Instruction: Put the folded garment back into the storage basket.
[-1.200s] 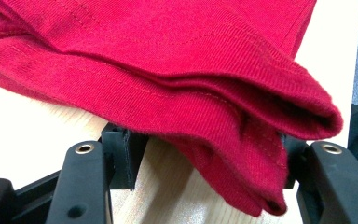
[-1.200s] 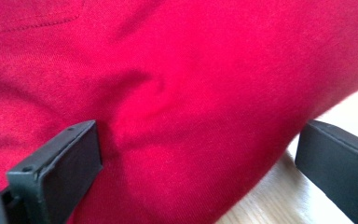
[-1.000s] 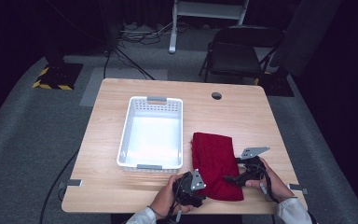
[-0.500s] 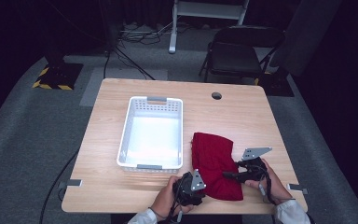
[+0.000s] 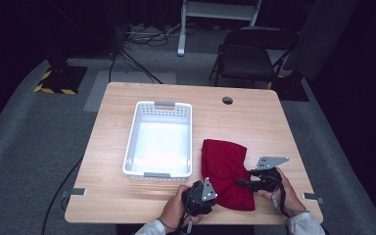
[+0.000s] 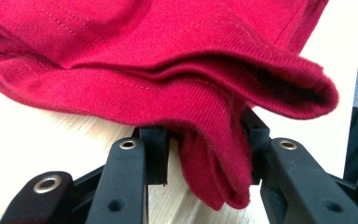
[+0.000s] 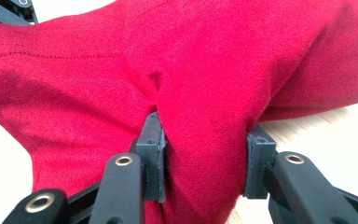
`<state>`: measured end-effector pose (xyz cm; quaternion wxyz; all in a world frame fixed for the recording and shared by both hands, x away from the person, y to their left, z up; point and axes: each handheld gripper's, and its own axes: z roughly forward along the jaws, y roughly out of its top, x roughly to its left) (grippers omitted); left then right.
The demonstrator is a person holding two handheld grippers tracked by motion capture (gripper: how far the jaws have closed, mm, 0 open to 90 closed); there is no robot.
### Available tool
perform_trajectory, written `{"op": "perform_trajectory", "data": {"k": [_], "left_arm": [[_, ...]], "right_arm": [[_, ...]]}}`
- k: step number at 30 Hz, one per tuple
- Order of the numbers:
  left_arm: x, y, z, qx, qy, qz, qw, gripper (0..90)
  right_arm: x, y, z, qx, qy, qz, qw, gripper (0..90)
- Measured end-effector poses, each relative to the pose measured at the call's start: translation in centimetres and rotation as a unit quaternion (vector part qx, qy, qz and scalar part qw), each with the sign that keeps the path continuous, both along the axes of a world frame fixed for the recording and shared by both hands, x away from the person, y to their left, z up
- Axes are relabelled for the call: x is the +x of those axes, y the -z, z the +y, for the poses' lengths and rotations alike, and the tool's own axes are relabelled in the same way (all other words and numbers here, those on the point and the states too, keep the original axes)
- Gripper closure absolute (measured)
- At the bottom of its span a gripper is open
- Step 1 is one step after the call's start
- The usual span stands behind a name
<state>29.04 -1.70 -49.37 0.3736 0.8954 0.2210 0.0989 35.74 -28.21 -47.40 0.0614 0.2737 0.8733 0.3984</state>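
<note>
Grasp step: left gripper (image 5: 209,195) and right gripper (image 5: 242,182) have each just closed their jaws onto a fold of the folded red cloth (image 5: 225,171), which lies between them on the table (image 5: 254,122). Next move, judged: lift both together, level, toward the white basket (image 5: 142,142) ahead of the left gripper.

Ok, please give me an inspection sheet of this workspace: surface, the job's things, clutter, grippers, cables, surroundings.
Surface: light wooden table with a round hole near the far edge.
Job's things: folded red cloth lies on the table, right of the white basket, which holds nothing.
Clutter: nothing seen.
Grippers: left gripper and right gripper have just been closing; each is shut on the cloth's near edge.
Cables: black cables on the floor behind the table; another at its left.
Surroundings: grey carpet, black chair, dark background.
</note>
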Motion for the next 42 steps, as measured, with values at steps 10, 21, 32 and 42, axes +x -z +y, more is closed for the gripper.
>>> {"op": "perform_trajectory", "data": {"k": [10, 21, 32, 42], "left_arm": [[0.3, -0.6, -0.3, 0.002, 0.008, 0.003, 1.0, 63.6], [0.7, -1.5, -0.7, 0.002, 0.013, -0.003, 0.9999, 63.1], [1.4, -2.7, -1.0, -0.001, 0.017, -0.008, 0.9998, 64.6], [1.9, -3.7, -1.5, 0.001, 0.021, -0.018, 0.9996, 65.2]], "right_arm": [[-0.2, -0.6, -0.1, -0.001, 0.003, -0.012, 0.9999, 60.9], [-0.3, -1.7, -0.5, -0.004, 0.009, -0.028, 0.9996, 61.4], [-0.2, -3.1, -1.0, 0.003, 0.024, -0.04, 0.9989, 62.0], [-0.1, -4.0, -1.4, 0.003, 0.032, -0.052, 0.9981, 62.6]]}}
